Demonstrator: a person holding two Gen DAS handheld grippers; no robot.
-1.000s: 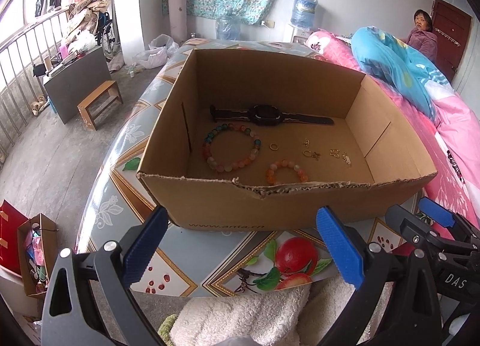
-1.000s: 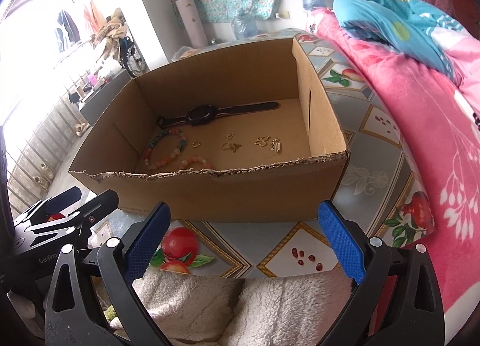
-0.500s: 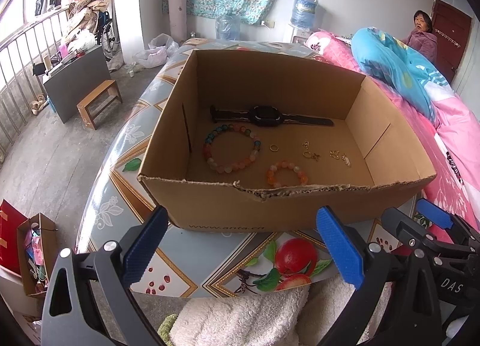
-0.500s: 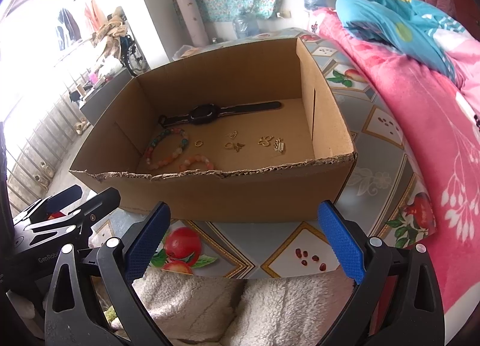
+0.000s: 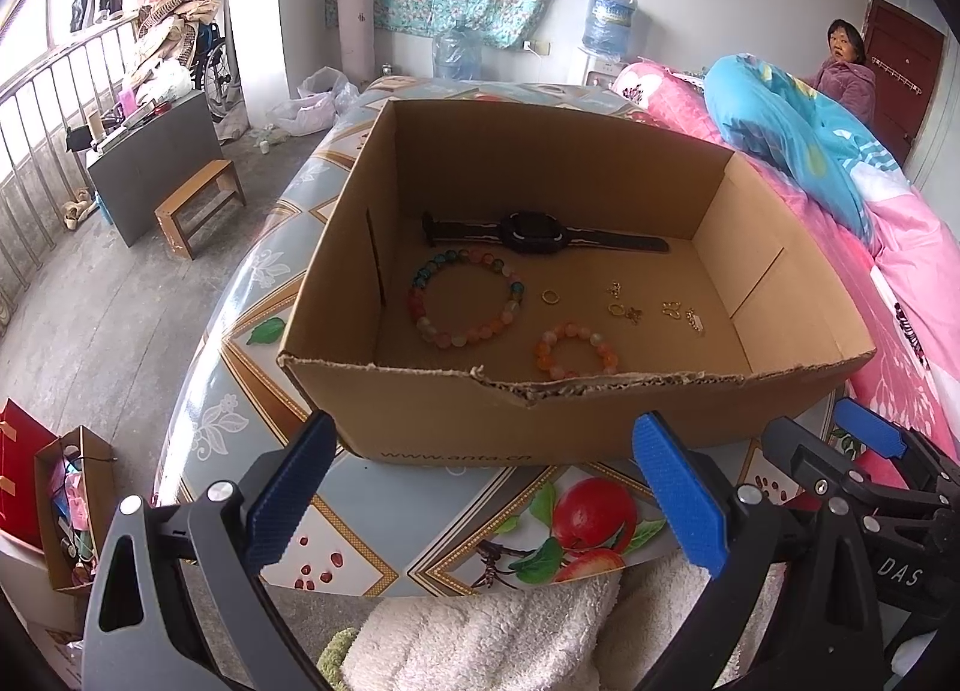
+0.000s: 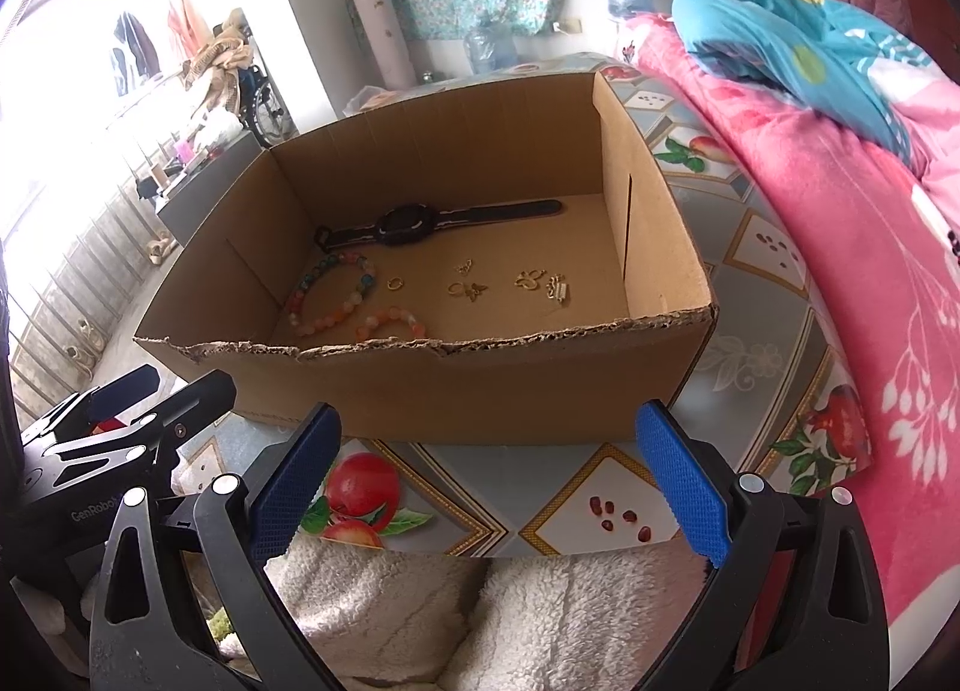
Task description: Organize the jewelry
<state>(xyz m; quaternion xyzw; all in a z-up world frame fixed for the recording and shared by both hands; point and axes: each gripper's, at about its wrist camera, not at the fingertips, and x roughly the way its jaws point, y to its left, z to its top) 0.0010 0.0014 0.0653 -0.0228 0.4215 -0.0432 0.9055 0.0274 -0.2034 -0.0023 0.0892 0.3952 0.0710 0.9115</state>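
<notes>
Left wrist view: left gripper [image 5: 486, 481] wide open, empty, low in front of box [image 5: 420, 415].
Right gripper [image 6: 489, 469]: also spread wide, nothing held, near box front wall.
Box: open-top cardboard, sits on table [image 5: 252, 295].
Inside: watch [image 5: 534, 232] at back; big bracelet [image 5: 465, 295] left; small bracelet [image 5: 576, 349] by front wall; ring [image 5: 550, 297] btwn them; gold charms [image 5: 654, 310] to right.
Bed [image 6: 852, 247]: pink, right of table.

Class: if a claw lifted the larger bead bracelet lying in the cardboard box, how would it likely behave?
The larger bead bracelet is separate round beads in a loop, so it would probably sag rather than hold its ring shape. The beads look glossy, so they may slip between pads.
</notes>
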